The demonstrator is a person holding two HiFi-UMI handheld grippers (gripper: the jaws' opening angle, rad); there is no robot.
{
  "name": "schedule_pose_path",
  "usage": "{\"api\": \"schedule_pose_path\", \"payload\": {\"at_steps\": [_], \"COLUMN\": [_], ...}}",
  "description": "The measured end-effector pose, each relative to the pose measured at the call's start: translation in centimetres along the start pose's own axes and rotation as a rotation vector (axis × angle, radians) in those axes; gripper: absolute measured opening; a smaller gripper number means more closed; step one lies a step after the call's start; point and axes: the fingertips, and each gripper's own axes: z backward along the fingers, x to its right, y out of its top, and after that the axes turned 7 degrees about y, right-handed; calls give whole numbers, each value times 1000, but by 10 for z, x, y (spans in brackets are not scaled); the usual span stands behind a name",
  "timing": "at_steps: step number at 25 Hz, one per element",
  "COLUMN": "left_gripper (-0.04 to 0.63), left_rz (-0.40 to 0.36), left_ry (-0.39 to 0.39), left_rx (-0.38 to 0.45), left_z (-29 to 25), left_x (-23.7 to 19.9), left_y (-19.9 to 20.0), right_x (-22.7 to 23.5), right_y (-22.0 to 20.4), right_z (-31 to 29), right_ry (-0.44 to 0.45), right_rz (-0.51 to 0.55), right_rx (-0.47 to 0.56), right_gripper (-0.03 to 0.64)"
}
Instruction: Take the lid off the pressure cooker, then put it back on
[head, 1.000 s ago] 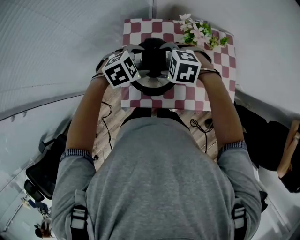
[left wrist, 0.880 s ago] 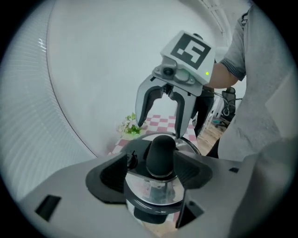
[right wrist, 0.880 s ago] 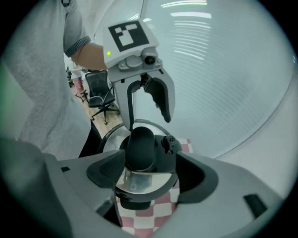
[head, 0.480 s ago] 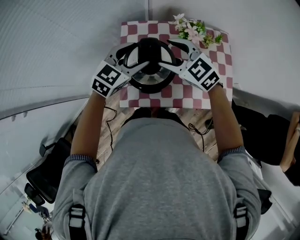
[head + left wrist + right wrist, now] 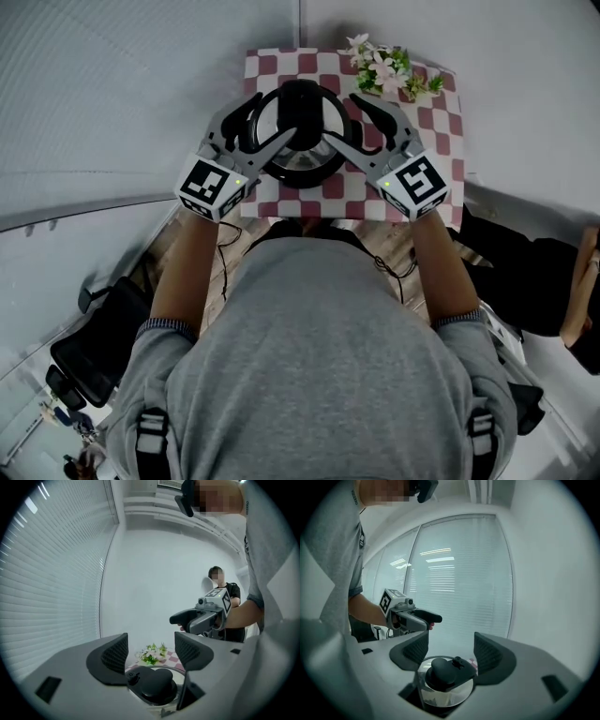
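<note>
Lid (image 5: 302, 111) sits on the pressure cooker (image 5: 300, 175) — about to lift, or just replaced? Left gripper (image 5: 268, 120) jaws released, empty; right gripper (image 5: 345, 117) jaws — just narrowing — grasp nothing.

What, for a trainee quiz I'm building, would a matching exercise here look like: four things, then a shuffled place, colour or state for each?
Things:
1 lid knob
2 flowers
3 tablecloth
4 left gripper

Descriptions:
A red-and-white checks
B jaws apart, gripping nothing
C black and rounded
D pink and white, with green leaves

Pairs: 1-C, 2-D, 3-A, 4-B
</note>
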Motion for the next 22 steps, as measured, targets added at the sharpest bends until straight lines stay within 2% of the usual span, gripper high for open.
{"api": "schedule_pose_path", "payload": {"at_steps": [4,8,11,12,17,22], "left_gripper": [336,334,326,281,210,138], "left_rz": [23,-15,-15,-14,-1,-13], "left_ry": [24,16,12,9,17,29], "left_rx": [23,13,14,15,29,55], "left_z": [10,20,26,27,31,33], "left_x": [3,20,29,31,34,32], "left_y": [2,-3,-7,-8,-6,-3], "right_x": [-11,-20,-25,-28,-35,-33], "right_y": [7,11,11,7,10,2], "right_z": [10,17,20,21,17,19], "right_ry": [-37,-72,-91,-88,-96,-96], "right_rz": [-17,-33,-28,-24,-28,-22], "right_rx": [69,123,143,131,159,129], "right_gripper": [299,267,219,201,156,129]}}
